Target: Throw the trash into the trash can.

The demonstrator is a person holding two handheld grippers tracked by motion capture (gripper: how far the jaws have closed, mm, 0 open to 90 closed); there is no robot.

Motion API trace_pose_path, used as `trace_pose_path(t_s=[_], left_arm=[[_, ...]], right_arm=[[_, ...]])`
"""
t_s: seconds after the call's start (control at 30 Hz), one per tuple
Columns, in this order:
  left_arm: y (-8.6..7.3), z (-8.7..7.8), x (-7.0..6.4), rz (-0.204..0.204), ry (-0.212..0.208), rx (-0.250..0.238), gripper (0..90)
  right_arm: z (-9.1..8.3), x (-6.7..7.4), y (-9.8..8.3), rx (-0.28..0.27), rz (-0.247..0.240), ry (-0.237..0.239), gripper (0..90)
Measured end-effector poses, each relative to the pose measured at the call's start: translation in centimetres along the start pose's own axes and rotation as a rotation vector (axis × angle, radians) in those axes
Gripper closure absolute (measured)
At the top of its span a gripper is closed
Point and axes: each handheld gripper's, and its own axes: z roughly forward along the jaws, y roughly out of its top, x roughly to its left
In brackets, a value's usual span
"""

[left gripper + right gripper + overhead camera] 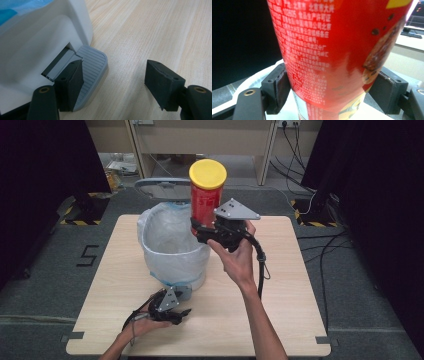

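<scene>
A tall red snack can [206,195] with a yellow lid is held upright in the air over the right rim of a white pedal bin [172,251]. My right gripper [205,229] is shut on the can's lower part; in the right gripper view both pads press the can [337,45] at my right gripper [332,82]. My left gripper [182,312] rests low at the bin's front, open. In the left gripper view my left gripper [113,68] has its left pad on the grey ribbed pedal [93,65] and nothing between the jaws.
The bin holds a clear bag liner [170,227], and its grey lid [155,184] stands raised at the back. The bin sits on a light wooden table [290,285]. Cables trail on the floor at the right, beyond the table edge.
</scene>
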Motion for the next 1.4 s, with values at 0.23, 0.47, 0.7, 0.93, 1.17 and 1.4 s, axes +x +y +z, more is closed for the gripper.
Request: trace_pose_path(t_s=[0.23, 0.47, 0.7, 0.93, 1.17, 1.4], left_arm=[[0.0, 0.0, 0.0, -0.004, -0.001, 0.003, 30.6], [0.0, 0.0, 0.0, -0.002, -0.001, 0.004, 30.6], [0.0, 0.0, 0.0, -0.001, 0.0, 0.003, 30.6], [0.0, 0.0, 0.0, 0.0, 0.001, 0.003, 30.5], [0.0, 0.0, 0.0, 0.0, 0.0, 0.002, 30.5], [0.0, 0.0, 0.0, 0.0, 0.001, 0.003, 30.5]], right_arm=[[1.2, 0.8, -0.1, 0.008, 0.001, 0.028, 24.5], [2.4, 1.3, -0.4, 0.034, 0.007, 0.052, 24.5], [3.5, 1.9, -0.7, 0.051, -0.001, 0.072, 24.5], [4.2, 2.2, -1.3, 0.084, 0.0, 0.093, 24.4], [4.7, 2.2, -2.1, 0.125, -0.007, 0.111, 24.3], [4.5, 2.3, -2.2, 0.125, -0.014, 0.119, 22.4]])
